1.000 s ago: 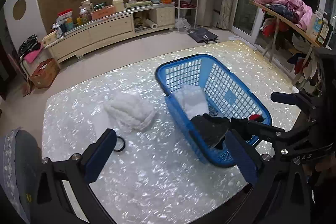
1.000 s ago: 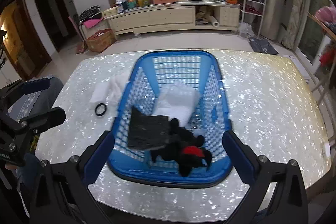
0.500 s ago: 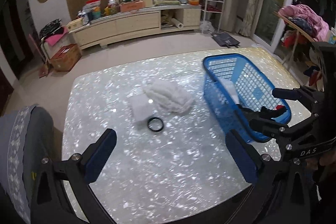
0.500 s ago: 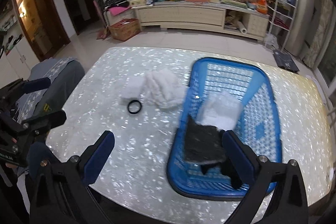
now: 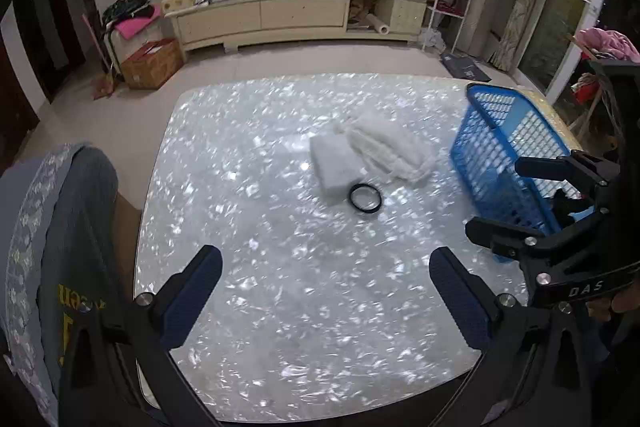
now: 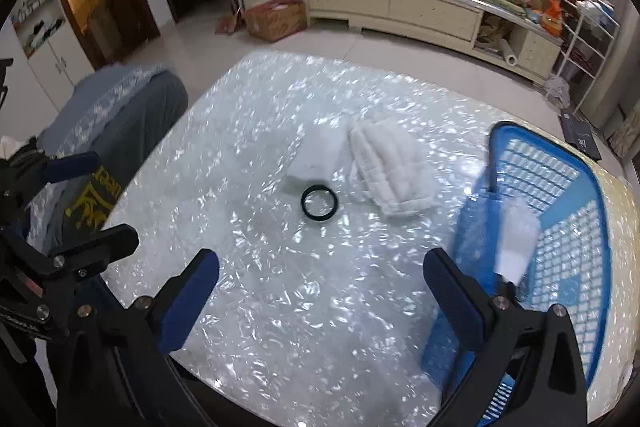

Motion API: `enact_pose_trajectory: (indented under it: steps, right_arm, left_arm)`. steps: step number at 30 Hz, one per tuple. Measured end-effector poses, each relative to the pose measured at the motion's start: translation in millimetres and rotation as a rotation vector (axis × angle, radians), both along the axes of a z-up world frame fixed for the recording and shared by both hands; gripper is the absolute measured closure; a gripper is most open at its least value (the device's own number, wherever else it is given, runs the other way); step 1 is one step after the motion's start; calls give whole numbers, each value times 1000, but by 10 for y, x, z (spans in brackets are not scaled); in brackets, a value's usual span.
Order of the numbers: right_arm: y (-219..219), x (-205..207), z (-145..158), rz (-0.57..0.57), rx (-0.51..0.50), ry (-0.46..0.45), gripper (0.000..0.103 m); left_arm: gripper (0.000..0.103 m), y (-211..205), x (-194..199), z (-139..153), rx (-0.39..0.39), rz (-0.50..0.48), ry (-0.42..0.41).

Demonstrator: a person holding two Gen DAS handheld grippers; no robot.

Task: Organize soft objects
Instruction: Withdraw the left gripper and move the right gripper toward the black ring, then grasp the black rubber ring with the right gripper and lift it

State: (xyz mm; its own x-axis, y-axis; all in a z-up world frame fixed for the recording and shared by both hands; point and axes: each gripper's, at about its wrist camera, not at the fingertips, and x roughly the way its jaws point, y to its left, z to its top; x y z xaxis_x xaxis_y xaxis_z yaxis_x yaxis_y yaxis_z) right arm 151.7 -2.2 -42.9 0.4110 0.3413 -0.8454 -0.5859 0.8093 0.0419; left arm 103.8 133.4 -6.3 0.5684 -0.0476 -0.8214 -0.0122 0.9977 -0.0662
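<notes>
Since the earlier frames both our grippers have swung leftward, away from the blue basket (image 5: 505,163), so the loose items now sit in front of us and the basket lies at the right edge of both views. Our left gripper (image 5: 326,293) has its jaws spread wide with nothing between them, and our right gripper (image 6: 322,291) is equally wide and empty; both hover above the bare table (image 5: 248,211), not touching it.

Ahead of the fingers we see first the black ring (image 6: 319,203), lying flat. Just behind it lies the flat white pad (image 6: 316,155), its near edge touching or almost touching the ring. Beside the pad, on the basket side, rests the ribbed white cloth (image 6: 394,171), which seems to overlap the pad's edge a little. In the basket one white piece (image 6: 516,239) is visible, and something dark shows at its near end in the left view.

We judge the step in hand is reaching for the next soft item. The cloth is nearest to the basket, so it suits the right gripper. To do it well, we should come down on the thick middle fold, not a thin edge, close firmly, and lift straight up so the pad underneath is not dragged along.
</notes>
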Motion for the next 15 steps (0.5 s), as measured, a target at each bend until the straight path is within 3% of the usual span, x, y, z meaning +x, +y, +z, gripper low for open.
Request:
enact_pose_trajectory:
  steps: [15]
  right_arm:
    - [659,285,-659,87,-42,95,31]
  left_arm:
    - [0,487,230,-635,-18,48,83]
